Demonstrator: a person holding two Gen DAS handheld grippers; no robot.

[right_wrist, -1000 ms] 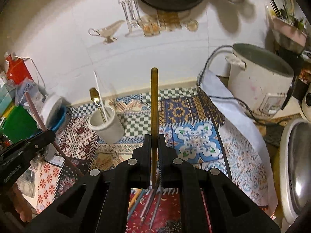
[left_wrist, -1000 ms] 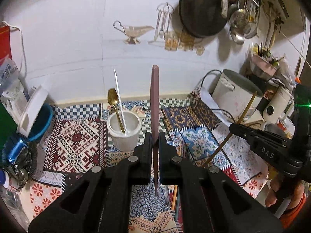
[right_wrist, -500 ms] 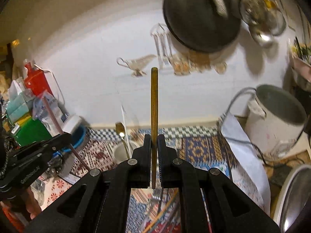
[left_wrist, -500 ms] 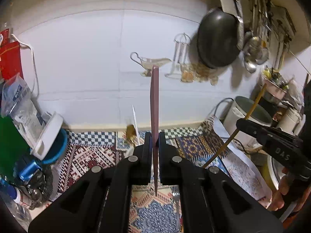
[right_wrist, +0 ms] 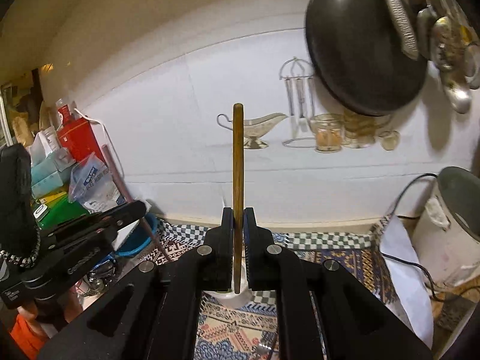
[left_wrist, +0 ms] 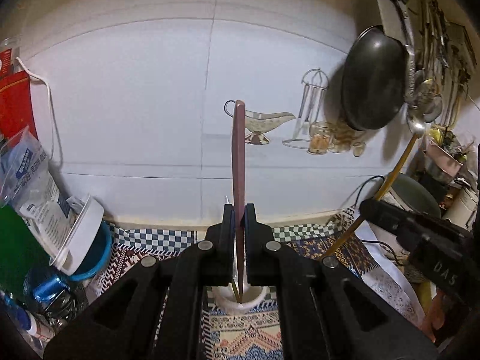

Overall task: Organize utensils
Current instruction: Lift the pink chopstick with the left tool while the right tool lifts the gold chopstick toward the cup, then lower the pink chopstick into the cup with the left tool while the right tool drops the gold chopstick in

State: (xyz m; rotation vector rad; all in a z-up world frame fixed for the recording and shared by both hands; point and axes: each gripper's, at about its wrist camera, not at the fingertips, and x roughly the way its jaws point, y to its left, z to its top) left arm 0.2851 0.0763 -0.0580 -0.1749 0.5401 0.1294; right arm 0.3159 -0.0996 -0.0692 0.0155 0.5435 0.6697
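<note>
Left wrist view: two tools each lift a utensil above a white cup on a patterned bench.

Left tool (left_wrist: pixel 239 210) is pinching a mauve utensil handle (left_wrist: pixel 239 156) that stands upright between its fingers, its lower tip hanging over the white cup (left_wrist: pixel 240 300) on the patterned cloth (left_wrist: pixel 240 336). Right tool (right_wrist: pixel 238 213) is pinching a brown wooden handle (right_wrist: pixel 238 165), also upright, with the same cup (right_wrist: pixel 234 298) just below and behind its fingers. From the left view, the right tool (left_wrist: pixel 372 207) appears at the right edge, its yellow-brown handle (left_wrist: pixel 399 165) slanting upward. A dark pan (left_wrist: pixel 373 78) hangs on the white tiled wall (left_wrist: pixel 135 105).
</note>
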